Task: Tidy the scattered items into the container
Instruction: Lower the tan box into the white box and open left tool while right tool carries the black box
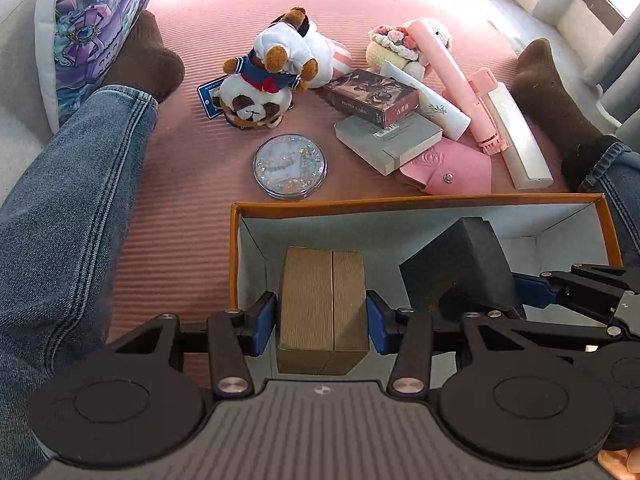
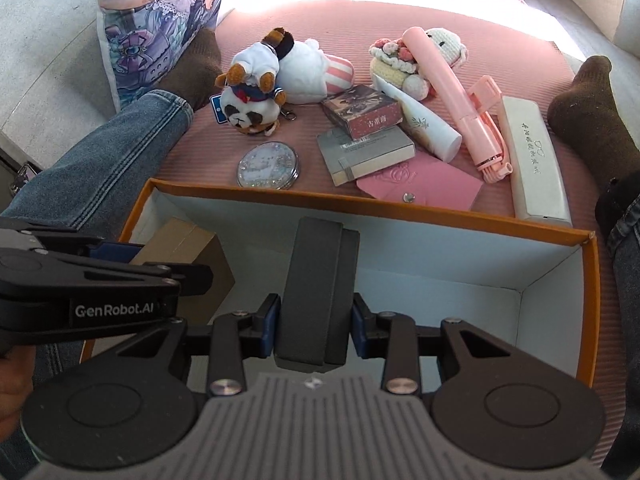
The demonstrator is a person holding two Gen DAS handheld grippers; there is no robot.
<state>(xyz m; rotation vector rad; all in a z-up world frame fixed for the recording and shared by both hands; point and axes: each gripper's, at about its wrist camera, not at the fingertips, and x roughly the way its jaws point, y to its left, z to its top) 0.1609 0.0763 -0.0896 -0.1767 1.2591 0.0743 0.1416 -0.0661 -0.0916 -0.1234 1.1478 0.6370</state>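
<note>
An orange-rimmed cardboard container (image 1: 400,202) with a white inside lies on the pink mat, right below both grippers. My left gripper (image 1: 322,320) is shut on a tan cardboard box (image 1: 320,288), held low inside the container's left end. My right gripper (image 2: 316,326) is shut on a dark grey box (image 2: 320,272) over the container's (image 2: 400,210) middle. The dark grey box (image 1: 452,268) tilts beside the tan one (image 2: 192,248). Beyond the rim lie plush toys (image 1: 256,80), a round glitter compact (image 1: 291,168), card boxes (image 1: 372,96), a pink pouch (image 1: 452,168), a pink selfie stick (image 1: 460,88) and a white case (image 1: 520,140).
A person's legs in blue jeans (image 1: 80,200) and brown socks (image 1: 548,92) flank the mat on both sides. A printed cushion (image 1: 88,32) leans at the far left. A crochet bunny (image 2: 440,46) and a white tube (image 2: 432,132) lie among the items.
</note>
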